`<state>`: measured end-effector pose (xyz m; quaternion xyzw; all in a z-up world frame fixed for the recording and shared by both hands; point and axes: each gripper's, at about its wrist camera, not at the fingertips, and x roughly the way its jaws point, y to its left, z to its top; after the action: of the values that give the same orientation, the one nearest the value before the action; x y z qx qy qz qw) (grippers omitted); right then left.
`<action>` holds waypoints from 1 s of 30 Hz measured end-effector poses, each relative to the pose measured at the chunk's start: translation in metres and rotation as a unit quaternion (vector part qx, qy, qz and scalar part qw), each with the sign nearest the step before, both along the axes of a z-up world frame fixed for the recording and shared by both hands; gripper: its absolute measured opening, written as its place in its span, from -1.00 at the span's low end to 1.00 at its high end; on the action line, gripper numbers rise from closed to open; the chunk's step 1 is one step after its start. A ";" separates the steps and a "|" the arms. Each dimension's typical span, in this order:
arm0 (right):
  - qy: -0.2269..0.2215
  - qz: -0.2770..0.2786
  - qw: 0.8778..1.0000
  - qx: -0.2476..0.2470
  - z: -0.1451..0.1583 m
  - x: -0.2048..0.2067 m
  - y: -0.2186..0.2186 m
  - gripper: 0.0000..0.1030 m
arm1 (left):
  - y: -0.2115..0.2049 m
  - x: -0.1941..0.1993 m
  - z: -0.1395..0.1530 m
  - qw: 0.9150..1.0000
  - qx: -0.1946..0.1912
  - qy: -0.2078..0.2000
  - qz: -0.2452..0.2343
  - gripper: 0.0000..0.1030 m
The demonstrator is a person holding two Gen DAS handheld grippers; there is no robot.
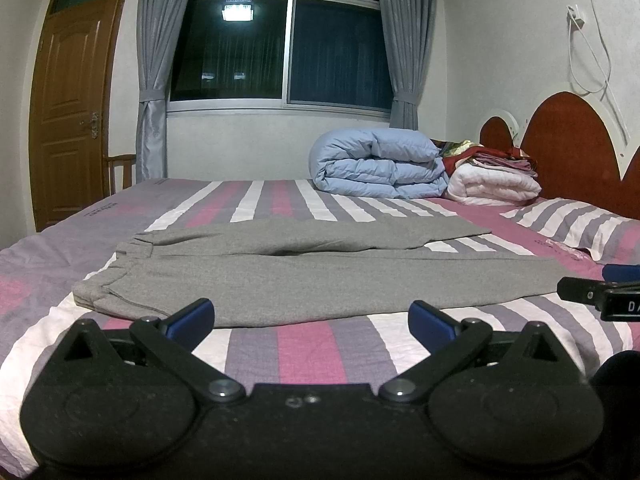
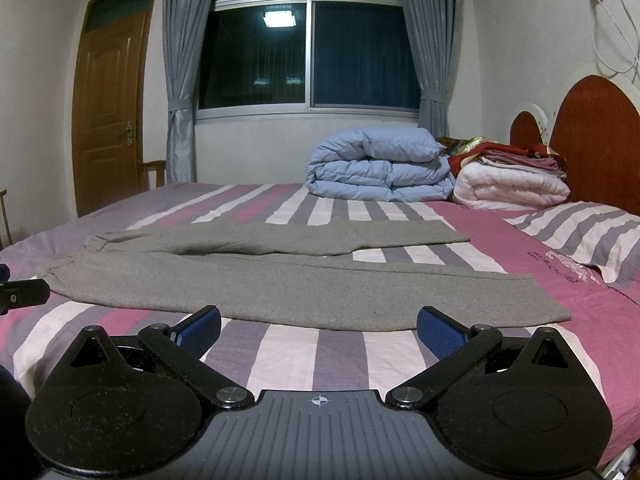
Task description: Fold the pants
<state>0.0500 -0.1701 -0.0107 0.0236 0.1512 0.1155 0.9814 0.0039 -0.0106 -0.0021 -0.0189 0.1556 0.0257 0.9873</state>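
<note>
Grey pants (image 1: 304, 280) lie flat on the striped bed, waistband to the left and both legs running right; they also show in the right wrist view (image 2: 280, 284). The far leg lies slightly apart from the near leg. My left gripper (image 1: 312, 322) is open and empty, hovering just short of the near leg's edge close to the waist end. My right gripper (image 2: 319, 328) is open and empty, just short of the near leg's edge toward the cuff end. The right gripper's tip shows at the right edge of the left wrist view (image 1: 600, 294).
The bed (image 1: 304, 352) has a pink, purple and white striped sheet. A folded blue duvet (image 1: 380, 168), a white quilt (image 1: 492, 188) and stacked linens sit at the far side. A striped pillow (image 1: 580, 228) lies by the red headboard (image 1: 568, 140). A door (image 1: 68, 112) is far left.
</note>
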 end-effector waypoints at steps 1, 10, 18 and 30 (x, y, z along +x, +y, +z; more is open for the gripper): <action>0.000 0.000 1.000 0.000 0.000 0.000 0.000 1.00 | 0.000 0.000 0.000 1.000 0.000 0.000 0.000 0.89; 0.000 0.000 1.000 0.000 0.000 0.001 0.001 1.00 | -0.001 0.000 0.000 1.000 0.001 0.001 -0.001 0.89; 0.000 0.000 1.000 0.000 0.000 0.000 0.000 1.00 | -0.002 0.002 -0.001 1.000 0.001 0.001 0.000 0.89; -0.003 0.023 0.999 0.022 0.008 0.004 -0.004 1.00 | 0.013 0.000 -0.006 1.000 -0.031 -0.004 0.003 0.88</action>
<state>0.0540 -0.1737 -0.0029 0.0416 0.1459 0.1415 0.9782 0.0042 0.0019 -0.0086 -0.0499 0.1523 0.0240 0.9868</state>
